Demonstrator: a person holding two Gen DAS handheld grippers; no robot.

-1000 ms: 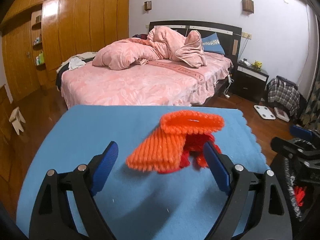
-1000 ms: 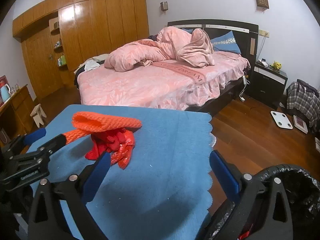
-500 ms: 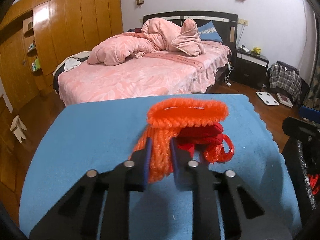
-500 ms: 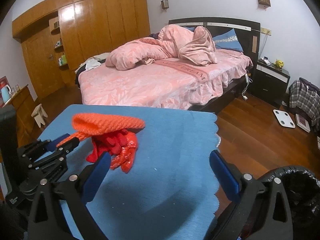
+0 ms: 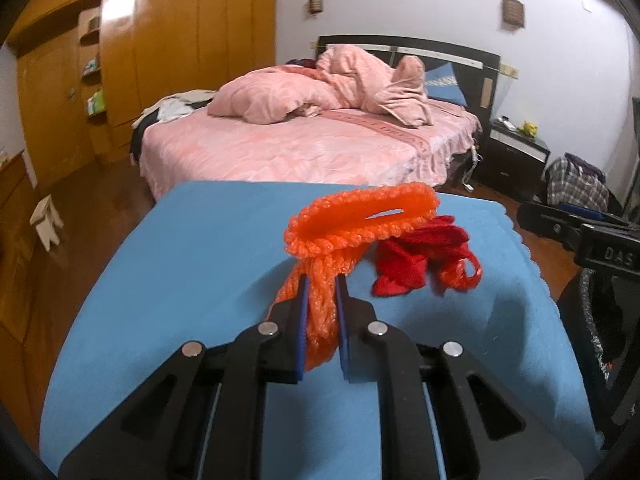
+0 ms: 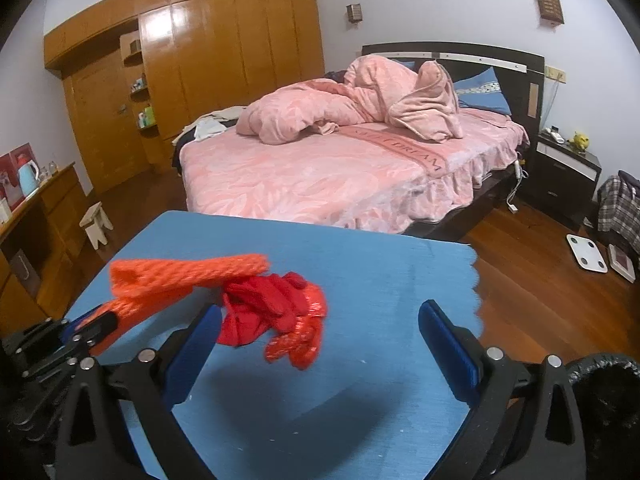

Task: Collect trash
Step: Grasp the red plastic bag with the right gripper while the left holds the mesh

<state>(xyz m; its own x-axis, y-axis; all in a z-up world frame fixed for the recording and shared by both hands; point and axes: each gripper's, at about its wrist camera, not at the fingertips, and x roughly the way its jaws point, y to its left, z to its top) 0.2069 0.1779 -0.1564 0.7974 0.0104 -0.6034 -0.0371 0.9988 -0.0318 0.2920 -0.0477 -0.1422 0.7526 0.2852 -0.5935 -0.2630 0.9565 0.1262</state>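
Lifted since earlier: orange net bag (image 5: 362,216) | knobbly mesh; left hand-held gripper (image 5: 322,284) clamping it

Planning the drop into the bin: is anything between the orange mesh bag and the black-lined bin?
Nothing visible does. The left gripper is shut on the orange mesh bag, lifted above the blue tablecloth; the black trash bag sits past the open right gripper.

One orange mesh net (image 5: 352,224), one red mesh bundle (image 5: 420,260), two hand-held grippers, one bed (image 6: 340,176), one stool (image 6: 96,224)
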